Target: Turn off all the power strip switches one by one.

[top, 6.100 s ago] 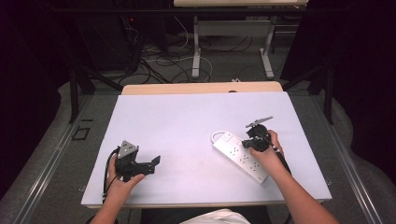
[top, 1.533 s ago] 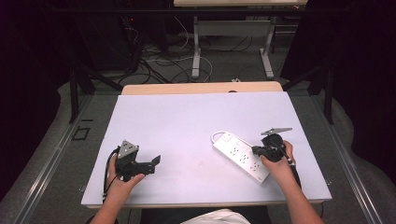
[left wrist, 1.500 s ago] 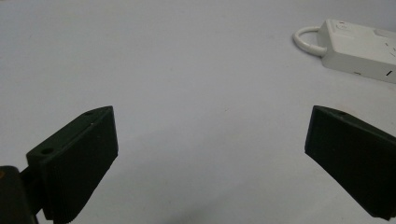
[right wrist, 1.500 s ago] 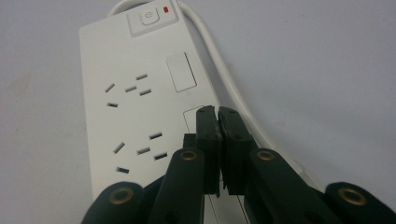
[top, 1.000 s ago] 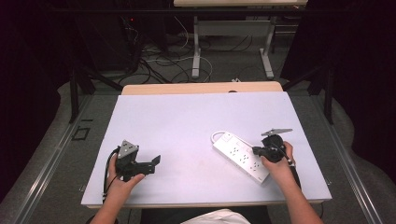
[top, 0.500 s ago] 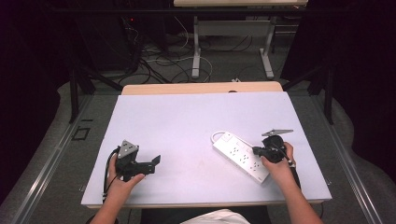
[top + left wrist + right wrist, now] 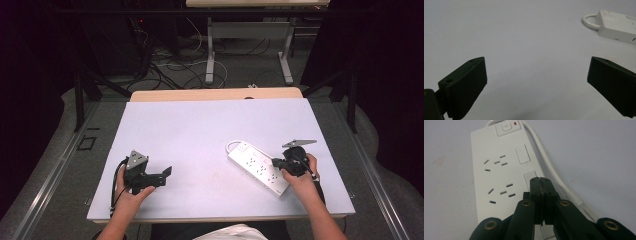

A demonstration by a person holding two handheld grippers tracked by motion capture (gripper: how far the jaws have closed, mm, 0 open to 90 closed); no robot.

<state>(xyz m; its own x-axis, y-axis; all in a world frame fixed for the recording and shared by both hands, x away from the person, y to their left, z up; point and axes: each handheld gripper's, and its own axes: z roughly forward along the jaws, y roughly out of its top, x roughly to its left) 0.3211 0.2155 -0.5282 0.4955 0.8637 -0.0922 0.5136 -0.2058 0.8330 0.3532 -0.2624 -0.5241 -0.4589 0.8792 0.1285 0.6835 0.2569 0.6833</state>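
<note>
Left gripper [image 7: 162, 175]: black body, grey three-cornered plate on top, black cable looping off; flat jaws with small screw holes. Right gripper [image 7: 541, 185]: black linkage arms with brass-coloured pivot rivets, grey plate on top.
</note>
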